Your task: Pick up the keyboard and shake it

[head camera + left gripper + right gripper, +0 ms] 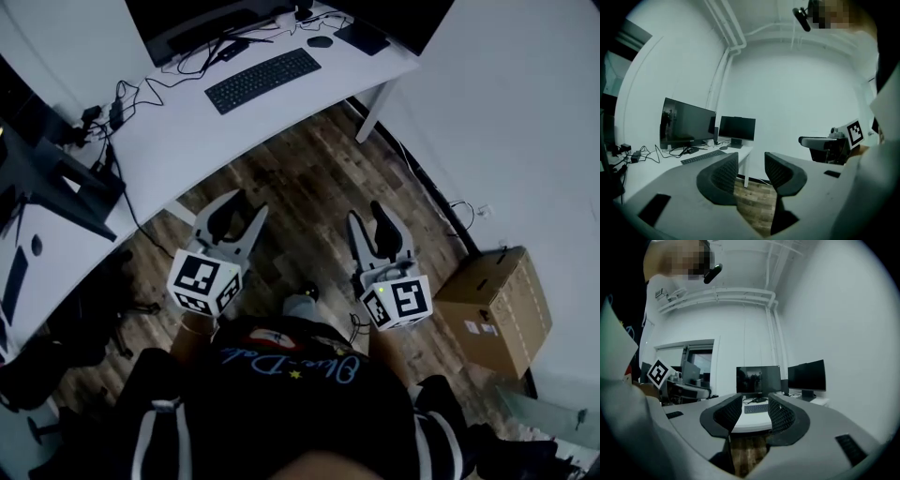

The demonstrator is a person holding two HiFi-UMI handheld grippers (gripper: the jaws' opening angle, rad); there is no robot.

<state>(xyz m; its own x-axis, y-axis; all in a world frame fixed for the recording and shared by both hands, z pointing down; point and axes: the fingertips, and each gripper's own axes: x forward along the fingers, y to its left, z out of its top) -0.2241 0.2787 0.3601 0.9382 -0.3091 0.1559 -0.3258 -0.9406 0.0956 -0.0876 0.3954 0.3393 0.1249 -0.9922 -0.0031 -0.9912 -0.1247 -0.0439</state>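
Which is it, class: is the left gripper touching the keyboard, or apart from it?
Apart. The head view shows the left gripper over the wooden floor, with bare desk between it and the keyboard.

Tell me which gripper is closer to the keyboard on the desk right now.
Left, slightly. The left gripper hangs over the floor just off the edge of the desk, in front of the keyboard; the right gripper hangs farther right over the floor, further from the desk.
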